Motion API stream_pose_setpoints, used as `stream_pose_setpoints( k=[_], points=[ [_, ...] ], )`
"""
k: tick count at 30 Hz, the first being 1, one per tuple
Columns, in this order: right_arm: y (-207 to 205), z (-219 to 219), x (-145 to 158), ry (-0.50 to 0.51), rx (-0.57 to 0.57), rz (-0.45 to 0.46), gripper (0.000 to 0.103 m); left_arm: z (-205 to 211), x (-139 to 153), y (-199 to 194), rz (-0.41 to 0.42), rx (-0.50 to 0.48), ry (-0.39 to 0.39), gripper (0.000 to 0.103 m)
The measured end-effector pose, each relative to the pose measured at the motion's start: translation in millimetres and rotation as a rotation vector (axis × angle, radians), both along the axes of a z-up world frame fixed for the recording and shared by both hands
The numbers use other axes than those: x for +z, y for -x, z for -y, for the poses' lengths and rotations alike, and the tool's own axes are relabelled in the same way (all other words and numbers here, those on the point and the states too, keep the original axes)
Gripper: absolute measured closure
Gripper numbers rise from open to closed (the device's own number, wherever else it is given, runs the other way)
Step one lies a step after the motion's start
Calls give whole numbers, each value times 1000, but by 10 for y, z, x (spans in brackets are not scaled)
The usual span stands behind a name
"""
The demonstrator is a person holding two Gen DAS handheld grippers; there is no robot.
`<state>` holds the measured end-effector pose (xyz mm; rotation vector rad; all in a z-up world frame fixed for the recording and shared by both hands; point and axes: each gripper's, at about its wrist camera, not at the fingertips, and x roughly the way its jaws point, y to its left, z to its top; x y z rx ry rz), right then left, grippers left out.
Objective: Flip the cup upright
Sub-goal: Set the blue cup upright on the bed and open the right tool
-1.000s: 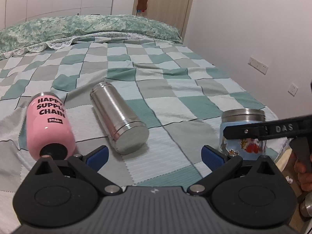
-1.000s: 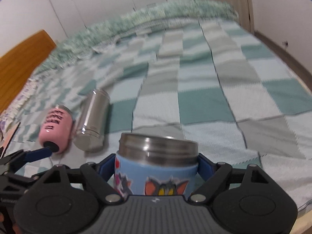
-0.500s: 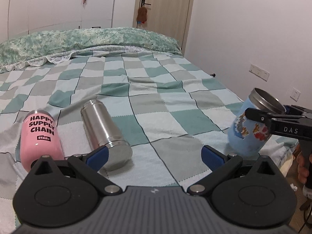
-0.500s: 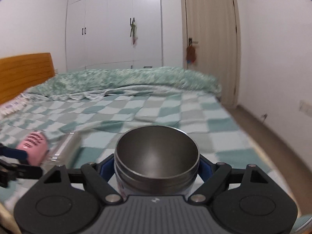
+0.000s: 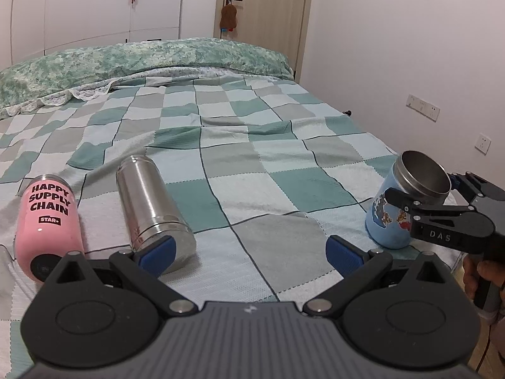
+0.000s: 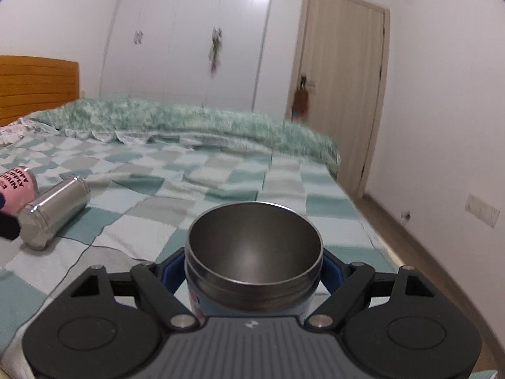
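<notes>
My right gripper (image 6: 252, 271) is shut on a blue cartoon-print cup (image 6: 255, 265) with a steel rim. The cup's open mouth tilts toward the right wrist camera. In the left wrist view the cup (image 5: 394, 218) is at the bed's right edge, tilted, held just under its rim by the right gripper (image 5: 419, 202), its base at or just above the blanket. My left gripper (image 5: 249, 249) is open and empty above the blanket's near edge. A steel bottle (image 5: 151, 205) and a pink bottle (image 5: 47, 221) lie on their sides to the left.
The bed is covered with a green and grey checked blanket (image 5: 252, 158). A green quilt (image 5: 142, 60) lies across its far end. A white wall (image 5: 410, 63) runs along the right side of the bed, with a door (image 5: 262, 15) beyond.
The right gripper has tilted the cup from rim-up standing to mouth facing its camera and lifted it slightly. The left gripper pulled back and rose a little.
</notes>
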<state>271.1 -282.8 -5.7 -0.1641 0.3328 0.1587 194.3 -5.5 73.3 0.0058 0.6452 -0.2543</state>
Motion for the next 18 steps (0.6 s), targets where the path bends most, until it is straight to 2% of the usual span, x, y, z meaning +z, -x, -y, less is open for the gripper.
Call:
stream_pose_setpoints(
  k=[6, 9, 14, 18],
  points=[
    [45, -48, -14, 10, -3, 12, 19, 13, 7, 18, 10, -3, -1, 0],
    [95, -7, 65, -33, 3, 25, 2, 25, 29, 73, 25, 6, -6, 0],
    [382, 1, 208, -59, 10, 104, 0, 6, 103, 287, 79, 10, 8, 0],
    [705, -44, 310, -84, 28, 178, 0, -2, 161, 525, 162, 23, 8, 0]
  ],
)
